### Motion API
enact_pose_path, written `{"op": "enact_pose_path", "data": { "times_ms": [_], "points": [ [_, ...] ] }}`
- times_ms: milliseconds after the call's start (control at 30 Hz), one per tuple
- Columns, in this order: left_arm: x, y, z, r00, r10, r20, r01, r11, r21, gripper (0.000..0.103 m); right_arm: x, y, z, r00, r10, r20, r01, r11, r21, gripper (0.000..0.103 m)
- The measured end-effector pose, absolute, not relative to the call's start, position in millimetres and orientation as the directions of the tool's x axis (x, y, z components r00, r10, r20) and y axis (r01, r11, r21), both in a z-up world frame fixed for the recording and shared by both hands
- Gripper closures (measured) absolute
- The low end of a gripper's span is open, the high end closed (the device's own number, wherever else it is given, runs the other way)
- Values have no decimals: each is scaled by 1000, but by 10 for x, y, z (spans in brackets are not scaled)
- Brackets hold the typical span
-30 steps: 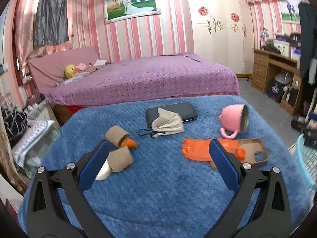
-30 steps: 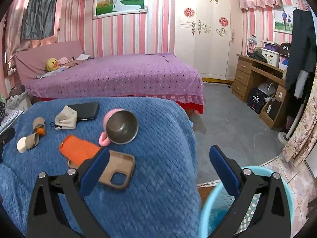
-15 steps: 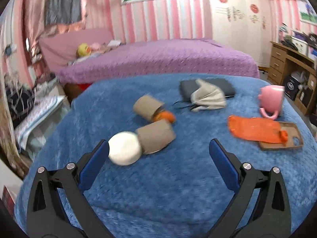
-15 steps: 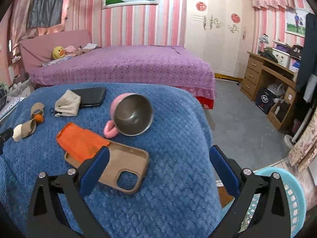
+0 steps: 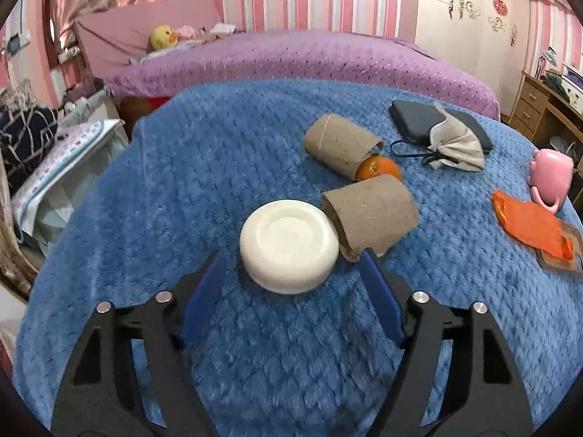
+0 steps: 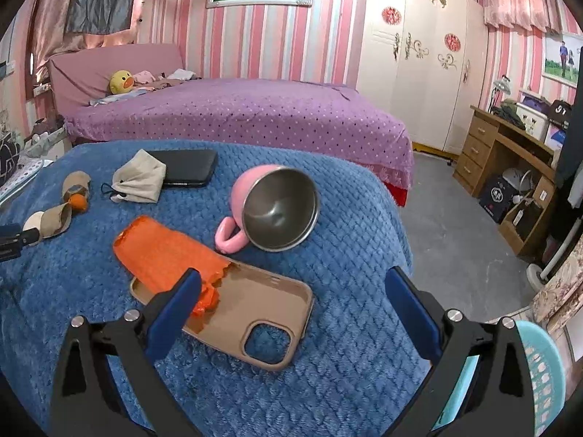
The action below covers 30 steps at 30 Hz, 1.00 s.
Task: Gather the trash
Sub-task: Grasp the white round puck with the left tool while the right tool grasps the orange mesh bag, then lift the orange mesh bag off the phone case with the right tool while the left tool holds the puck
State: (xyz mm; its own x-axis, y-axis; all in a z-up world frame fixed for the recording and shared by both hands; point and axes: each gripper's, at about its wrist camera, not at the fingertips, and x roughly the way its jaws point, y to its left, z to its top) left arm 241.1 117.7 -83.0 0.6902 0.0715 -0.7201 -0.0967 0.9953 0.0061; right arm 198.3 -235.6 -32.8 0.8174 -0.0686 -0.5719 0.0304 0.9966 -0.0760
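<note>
On the blue blanket (image 5: 182, 189) lie a white round lid (image 5: 289, 244), two cardboard tubes (image 5: 370, 215) (image 5: 342, 145) and an orange peel (image 5: 379, 169) between them. My left gripper (image 5: 291, 284) is open, its fingers on either side of the lid's near edge. In the right wrist view an orange wrapper (image 6: 171, 251) lies over a tan phone case (image 6: 255, 317). My right gripper (image 6: 291, 302) is open and empty above the case. The lid also shows at far left in that view (image 6: 33, 220).
A pink mug (image 6: 273, 207) lies on its side. A grey pouch (image 6: 140, 176) rests on a black phone (image 6: 189, 171). A light blue basket (image 6: 539, 371) stands on the floor at the right. A purple bed (image 6: 237, 116) is behind; a desk (image 6: 510, 153) stands at right.
My left gripper has moved forward and down to the white lid, which now sits between its fingers. My right gripper has moved forward over the phone case.
</note>
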Motion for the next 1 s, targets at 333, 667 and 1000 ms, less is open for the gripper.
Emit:
{"op": "enact_pose_path", "data": {
  "times_ms": [333,667,1000],
  "points": [
    [2575,1240,-879,678,28,-734,-98,994,-52,43,2158,-2090,-495,776,-3,-631,-33,998,-45,6],
    [2612,1279,-900,672,10,-741,-99,992,-76,42,2452,-1820,-752,704,51,-709,-64,998,9,48],
    [2471,1264,-795,697,80,-712,-133,991,-19,42,2366,-1721,-665,739,112,-664,-144,990,7,88]
  ]
}}
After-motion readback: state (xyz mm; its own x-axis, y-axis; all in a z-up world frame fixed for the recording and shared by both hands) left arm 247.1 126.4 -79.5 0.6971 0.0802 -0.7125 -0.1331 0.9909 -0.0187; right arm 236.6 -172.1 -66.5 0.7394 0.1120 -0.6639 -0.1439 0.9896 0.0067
